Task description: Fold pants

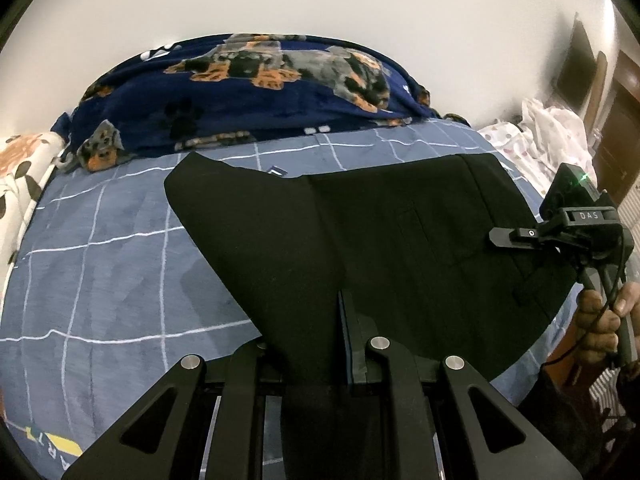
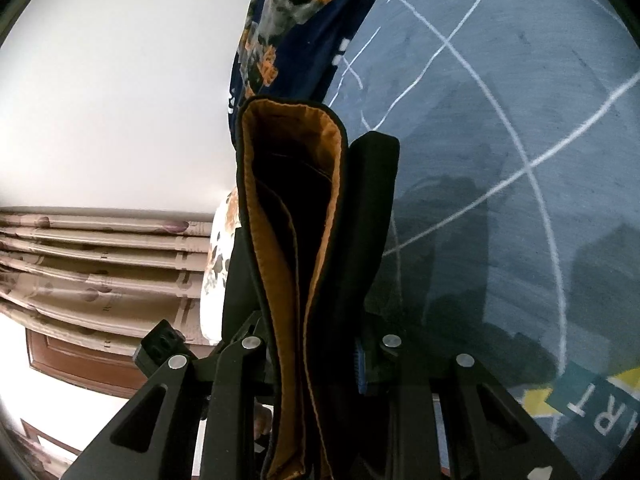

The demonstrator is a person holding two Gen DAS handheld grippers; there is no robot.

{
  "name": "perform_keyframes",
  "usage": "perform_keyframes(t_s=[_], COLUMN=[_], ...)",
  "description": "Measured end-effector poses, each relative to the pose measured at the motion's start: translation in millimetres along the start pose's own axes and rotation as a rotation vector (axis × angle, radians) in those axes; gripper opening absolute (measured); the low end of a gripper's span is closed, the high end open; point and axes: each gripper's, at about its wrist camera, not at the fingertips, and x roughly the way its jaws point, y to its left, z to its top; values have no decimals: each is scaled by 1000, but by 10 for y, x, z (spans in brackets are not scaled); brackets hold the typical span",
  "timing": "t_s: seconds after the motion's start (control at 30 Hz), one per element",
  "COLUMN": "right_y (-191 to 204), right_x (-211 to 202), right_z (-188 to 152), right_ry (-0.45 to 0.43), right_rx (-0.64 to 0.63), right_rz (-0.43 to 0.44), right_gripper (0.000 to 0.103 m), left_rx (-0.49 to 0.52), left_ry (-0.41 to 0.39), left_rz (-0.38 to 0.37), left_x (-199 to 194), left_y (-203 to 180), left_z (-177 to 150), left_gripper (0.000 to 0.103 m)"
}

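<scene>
- Both sets of jaws are closed on cloth. Left gripper (image 1: 316, 344) pinches a leg section of the black pants (image 1: 360, 232) at 6 o'clock of its view; right gripper (image 2: 308, 320) clamps the waistband (image 2: 292, 208), tan lining showing, fingers squeezed tight against a thick stack of layers.
- Pants location: spread across the blue grid bedsheet (image 1: 100, 240), fanning from the left grip up toward 1–2 o'clock, where the right gripper sits at about 3 o'clock in the left wrist view, held in the person's hand (image 1: 604, 320).
- Dog-print blanket (image 1: 248, 80) is bunched along the far edge at 12 o'clock, apparently just clear of the pants.
- Risk: waistband stack looks thick; the outer layer could slip from the right pinch if pulled sideways, leaving the fold skewed.
- Risk: left grip seems to hold a narrow bite near an edge. A sharp lift may let fabric slide out.
- Risk: unequal lift between grippers would likely drag cloth over the sheet and wrinkle it.
- Risk: carrying the fold toward 12 o'clock could snag the blanket.
</scene>
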Motion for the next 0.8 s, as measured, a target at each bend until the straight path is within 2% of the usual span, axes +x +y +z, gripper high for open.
perform_keyframes(t_s=[0.4, 0.8], right_y=[195, 348], right_x=[286, 614], right_z=[210, 677], right_ry=[23, 26], right_rx=[-16, -33], right_rz=[21, 41], right_gripper=[23, 23], left_rx=[-34, -54], left_ry=[-30, -58], left_rz=[34, 75], left_x=[-2, 230], left_y=[309, 671], left_z=[248, 683], left_gripper=[15, 15])
